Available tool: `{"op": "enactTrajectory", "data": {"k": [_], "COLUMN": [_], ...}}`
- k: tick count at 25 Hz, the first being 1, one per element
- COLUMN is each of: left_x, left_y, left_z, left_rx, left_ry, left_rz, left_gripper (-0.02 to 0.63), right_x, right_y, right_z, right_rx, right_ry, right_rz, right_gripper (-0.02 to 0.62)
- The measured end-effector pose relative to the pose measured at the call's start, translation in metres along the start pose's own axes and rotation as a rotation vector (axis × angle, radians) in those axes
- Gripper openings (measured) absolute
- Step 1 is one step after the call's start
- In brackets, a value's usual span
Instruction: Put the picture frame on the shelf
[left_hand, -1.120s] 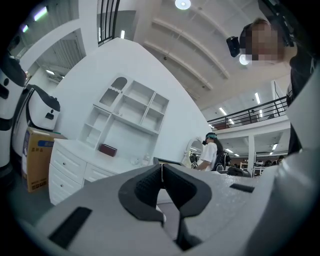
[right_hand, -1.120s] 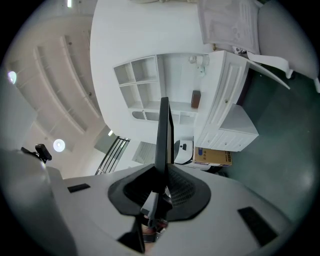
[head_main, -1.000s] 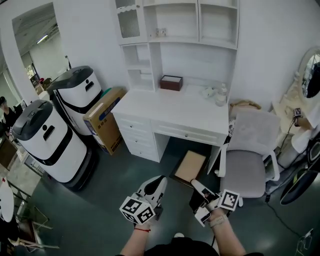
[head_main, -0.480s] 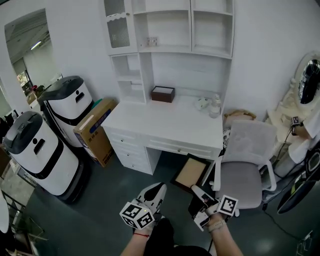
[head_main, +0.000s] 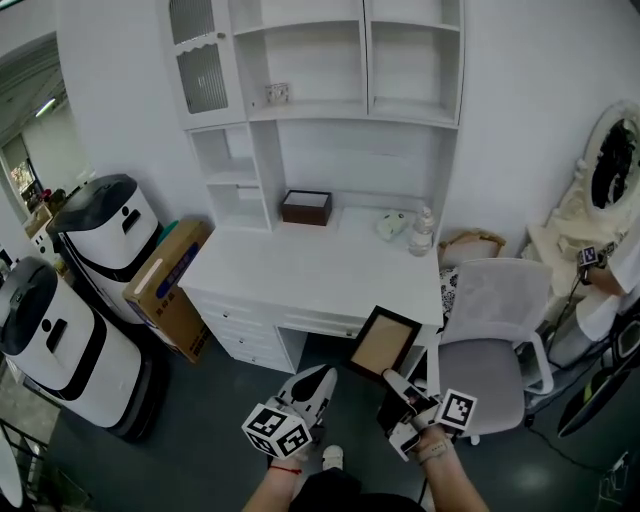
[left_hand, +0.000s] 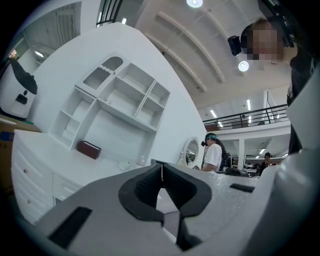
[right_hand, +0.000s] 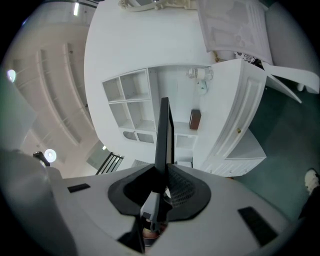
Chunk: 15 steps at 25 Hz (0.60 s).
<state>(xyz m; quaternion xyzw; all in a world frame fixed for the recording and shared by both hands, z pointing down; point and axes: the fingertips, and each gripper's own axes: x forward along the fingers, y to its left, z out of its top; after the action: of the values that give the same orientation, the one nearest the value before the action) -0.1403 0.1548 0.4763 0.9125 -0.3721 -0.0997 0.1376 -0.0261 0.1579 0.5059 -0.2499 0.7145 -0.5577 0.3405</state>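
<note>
Your right gripper (head_main: 392, 383) clamps the frame (head_main: 383, 342) by its edge; it has a dark border and a tan middle. Your left gripper (head_main: 320, 378) is closed and empty.

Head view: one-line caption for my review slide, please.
The right gripper holds the picture frame in front of the white desk and its shelves; left gripper shut, empty.
</note>
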Motion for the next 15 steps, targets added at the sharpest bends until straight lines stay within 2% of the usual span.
{"op": "enactTrajectory", "data": {"k": [15], "left_x": [0.090], "left_y": [0.111], "left_z": [0.033], "left_rx": [0.003], "left_ry": [0.053], "left_rz": [-0.075], "left_gripper": [0.015], "right_x": [0.122], "right_y": [-0.032], "right_z": [0.074], "right_rx": [0.004], "right_ry": [-0.069], "right_rz": [-0.014], "right_gripper": [0.070]}}
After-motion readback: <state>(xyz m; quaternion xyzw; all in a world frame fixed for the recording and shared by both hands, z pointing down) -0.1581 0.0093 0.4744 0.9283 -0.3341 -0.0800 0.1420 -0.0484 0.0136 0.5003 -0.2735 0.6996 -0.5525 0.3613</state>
